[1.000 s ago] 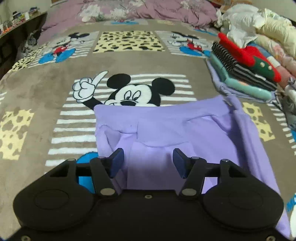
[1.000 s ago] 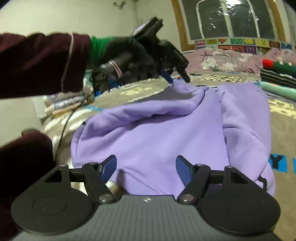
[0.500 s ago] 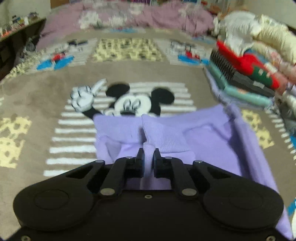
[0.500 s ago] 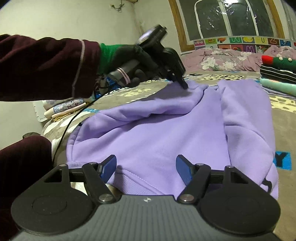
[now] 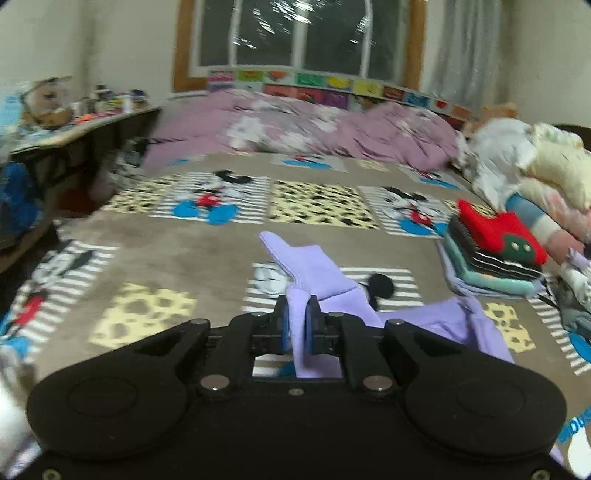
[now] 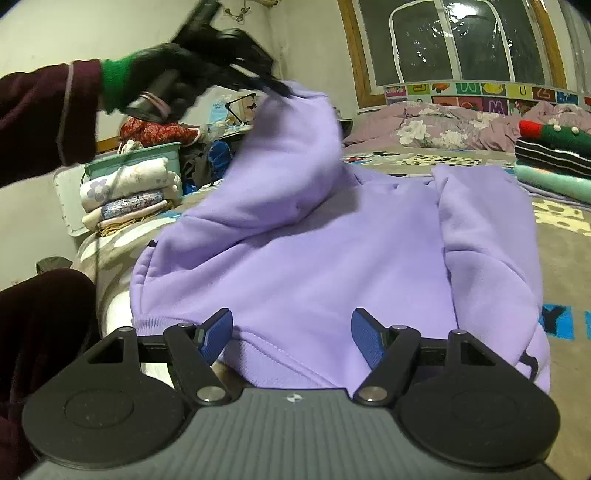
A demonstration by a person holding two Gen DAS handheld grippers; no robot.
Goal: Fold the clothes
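Grey-brown bedding printed with cartoon mice and yellow spotted squares covers the bed [image 5: 177, 258], and a dark window [image 5: 299, 33] stands behind a crumpled mauve quilt [image 5: 314, 129] at the far end. On the near part of the bed lies the lilac sweatshirt [image 6: 332, 266], its ribbed hem toward the right gripper and one sleeve folded lengthwise over the right side of the body.

The left gripper [image 5: 296, 326] is held in a black-gloved hand [image 6: 166, 81] with a green cuff and a dark maroon sleeve. Its jaws are clamped on a ribbed cuff of the sweatshirt, the lilac cloth pinched between the blue pads and sticking up past them. In the right wrist view that sleeve is raised well above the bed, the cloth draping down from the jaws to the shoulder of the garment; the picture is blurred around the hand.

The right gripper [image 6: 291, 338] hovers low over the hem with its jaws standing wide apart, nothing between the blue pads, which sit just above the cloth without pressing on it.

To the right lies a stack of folded clothes [image 5: 495, 258], a red and green knit on top of striped and teal pieces. A pile of pale bedding [image 5: 535, 170] rises behind it. A cluttered bench [image 5: 74, 122] stands along the left wall.
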